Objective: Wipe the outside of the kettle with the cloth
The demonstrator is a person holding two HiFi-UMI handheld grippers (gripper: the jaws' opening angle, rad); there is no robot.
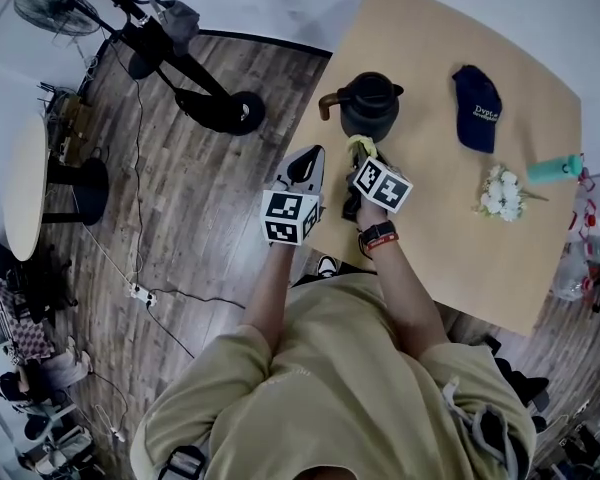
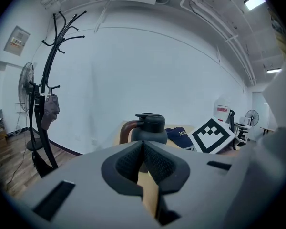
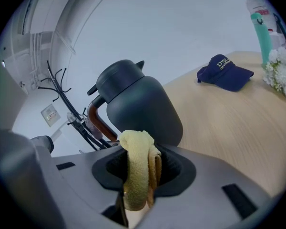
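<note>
Near one edge of the tan surface [image 1: 450, 248] stands the kettle [image 1: 368, 105], dark, matte and upright, its lid seated and its brown handle [image 1: 327, 101] turned away from the navy cap [image 1: 477, 106]. Just in front of the kettle, the right gripper [image 3: 139, 173] has its jaws clamped on the cloth [image 3: 133, 147], a yellow bundle folded between them. The cloth is close to the kettle's lower wall, though I cannot tell whether it touches. The left gripper [image 2: 144, 157] hangs toward the kettle's handle side, jaws pressed together on nothing.

The kettle looks rigid and smooth. Its rounded body would likely slide or rock under a sideways rub, so the handle seems the place to steady it. Its weight depends on what is inside, and the lid hides that. The cloth is soft and limp and should mould to the curve.

Beyond the cap from the kettle lie white flowers [image 1: 500, 193] and a teal bottle [image 1: 553, 169], contents not visible.
</note>
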